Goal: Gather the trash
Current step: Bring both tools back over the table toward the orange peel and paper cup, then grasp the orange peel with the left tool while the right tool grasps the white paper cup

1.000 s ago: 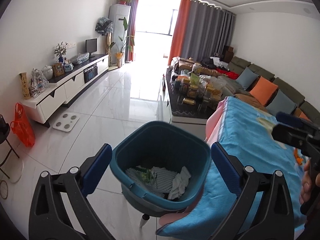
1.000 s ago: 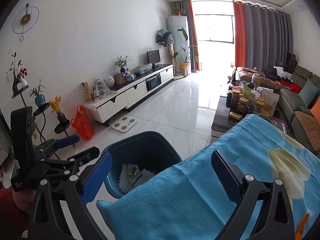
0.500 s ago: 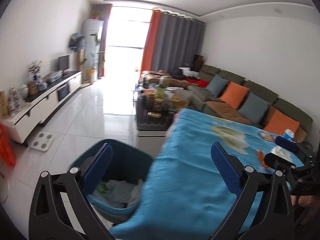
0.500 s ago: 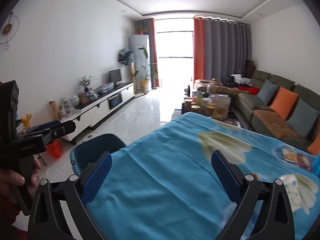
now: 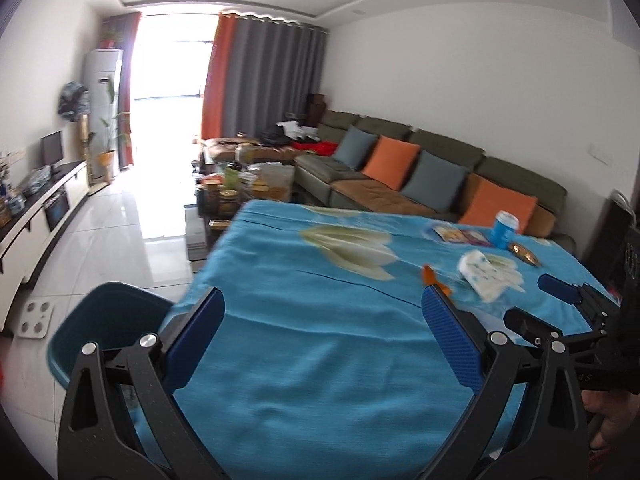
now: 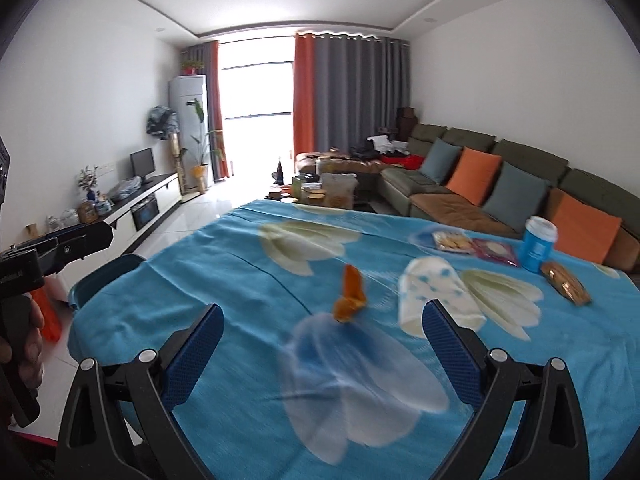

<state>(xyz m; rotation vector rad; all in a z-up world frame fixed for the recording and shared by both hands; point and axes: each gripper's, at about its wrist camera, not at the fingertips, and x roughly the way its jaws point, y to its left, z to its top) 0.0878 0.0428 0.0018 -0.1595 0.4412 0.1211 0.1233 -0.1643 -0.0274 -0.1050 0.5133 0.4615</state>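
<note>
Both grippers hang over a table covered by a blue tablecloth printed with pale leaf shapes. The left gripper is released, its blue-padded fingers spread wide with nothing between them, above the near left part of the cloth. The right gripper is likewise spread wide and holds nothing; it hovers over the near middle of the table.

The trash lies on the cloth toward the right side. A crumpled orange wrapper sits near the middle, just beyond the right gripper's fingers. Just to its right lies a crumpled white tissue with blue spots. Farther back, toward the far right corner, stands an upright blue cup with a white lid; its label is too blurred to read. Beside the cup on its left lie a clear packet of biscuits and a purple packet, flat on the cloth; a brown snack wrapper lies near the right edge, just in front of the cup. No writing on any of them can be made out.

A teal trash bin stands on the floor at the table's left edge, partly hidden by the overhanging cloth. In the left wrist view the right gripper's body bears characters ending in "4S", otherwise illegible
</note>
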